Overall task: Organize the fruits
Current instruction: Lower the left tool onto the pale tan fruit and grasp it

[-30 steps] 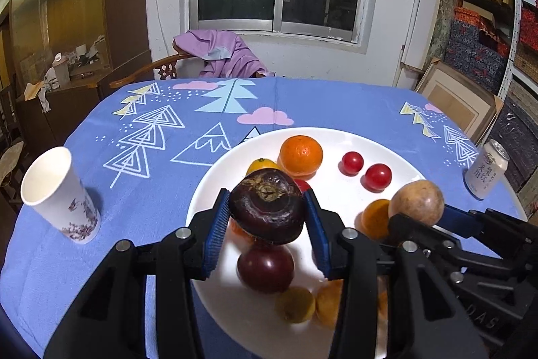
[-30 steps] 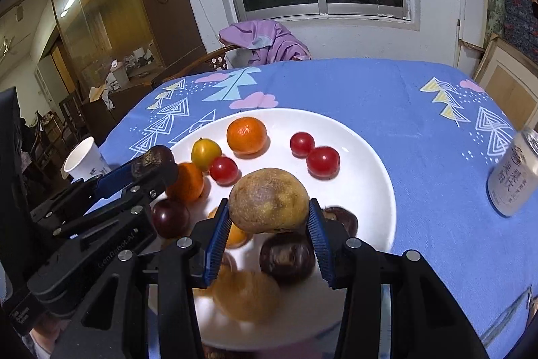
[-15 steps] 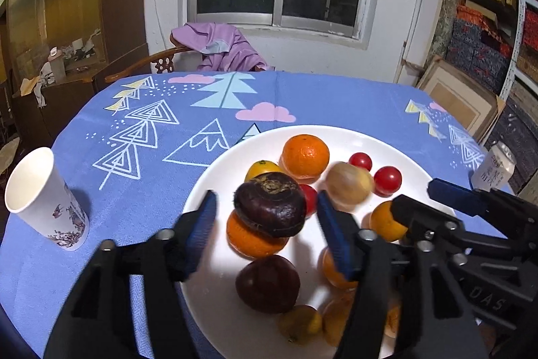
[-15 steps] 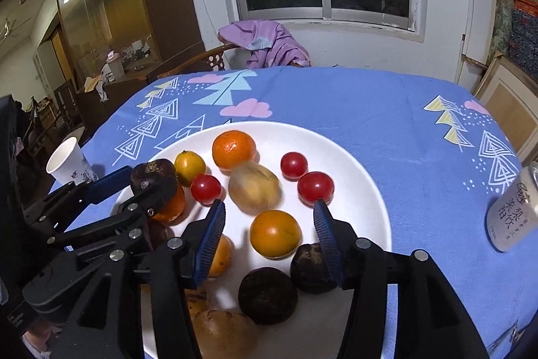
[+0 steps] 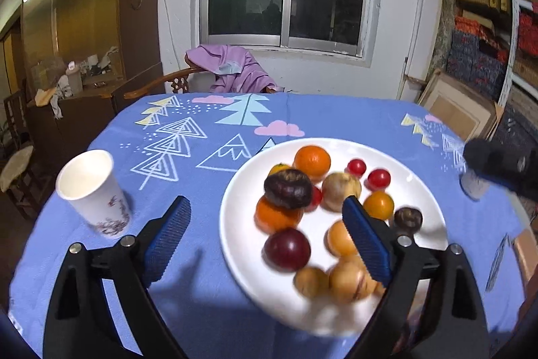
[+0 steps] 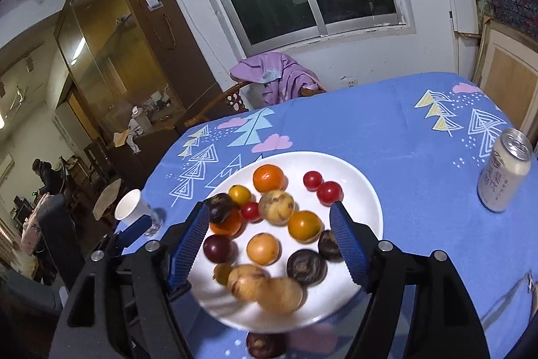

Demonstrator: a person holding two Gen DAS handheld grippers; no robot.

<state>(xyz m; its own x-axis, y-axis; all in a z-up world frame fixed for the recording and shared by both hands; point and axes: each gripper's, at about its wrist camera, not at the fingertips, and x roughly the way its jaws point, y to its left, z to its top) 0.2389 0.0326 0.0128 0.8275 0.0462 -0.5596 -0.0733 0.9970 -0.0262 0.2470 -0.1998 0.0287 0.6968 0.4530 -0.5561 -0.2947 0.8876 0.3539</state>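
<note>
A white plate [image 5: 420,190] on the blue tablecloth holds several fruits. A dark purple fruit [image 5: 288,192] rests on top of an orange one [image 5: 275,217]. A tan fruit [image 5: 341,190] lies beside the big orange [image 5: 312,161], near two cherry tomatoes [image 5: 379,179]. My left gripper [image 5: 265,201] hangs back from the plate's near left side, its jaws opening, nothing gripped. My right gripper [image 6: 269,207] hovers above the plate [image 6: 359,190], jaws opening too, well clear of the tan fruit [image 6: 276,207] and the dark fruit [image 6: 220,207].
A paper cup [image 5: 92,194] stands left of the plate. A drink can [image 6: 504,170] stands at the right. One dark fruit [image 6: 265,345] lies on the cloth at the plate's near rim. A chair with a purple garment [image 5: 232,69] is behind the table.
The left gripper let go of the dark fruit, now atop an orange. The right gripper released the tan fruit onto the plate. Both pulled back and up with jaws widening.
</note>
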